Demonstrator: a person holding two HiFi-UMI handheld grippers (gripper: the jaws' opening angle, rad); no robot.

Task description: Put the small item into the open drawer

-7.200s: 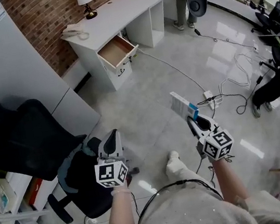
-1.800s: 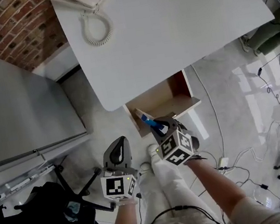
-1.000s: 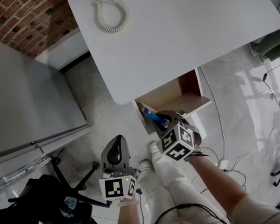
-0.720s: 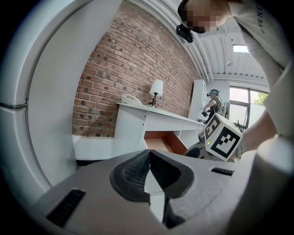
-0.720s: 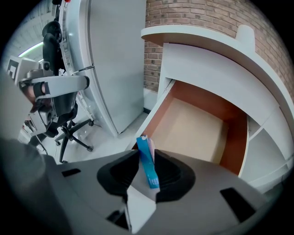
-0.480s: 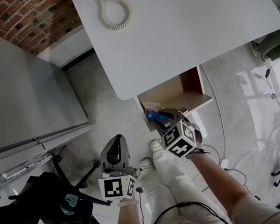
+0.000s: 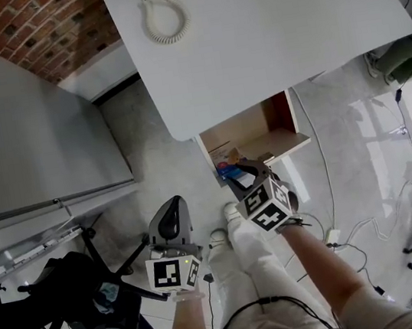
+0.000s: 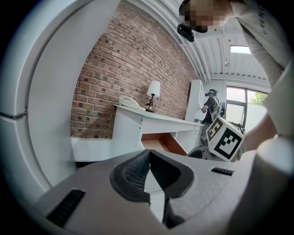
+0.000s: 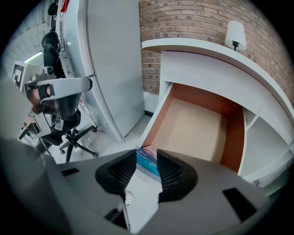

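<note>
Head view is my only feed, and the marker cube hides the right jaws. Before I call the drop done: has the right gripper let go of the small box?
Observer: Yes. In the right gripper view, the right gripper has its jaws apart. They have just been opening, and the pads are clear of the small box between them.
Operator: Is it inside the drawer?
Observer: It appears to rest on the floor of the drawer, at the near left corner in that view.
Operator: And the left gripper?
Observer: The left gripper has its jaws together, with nothing between them.
</note>
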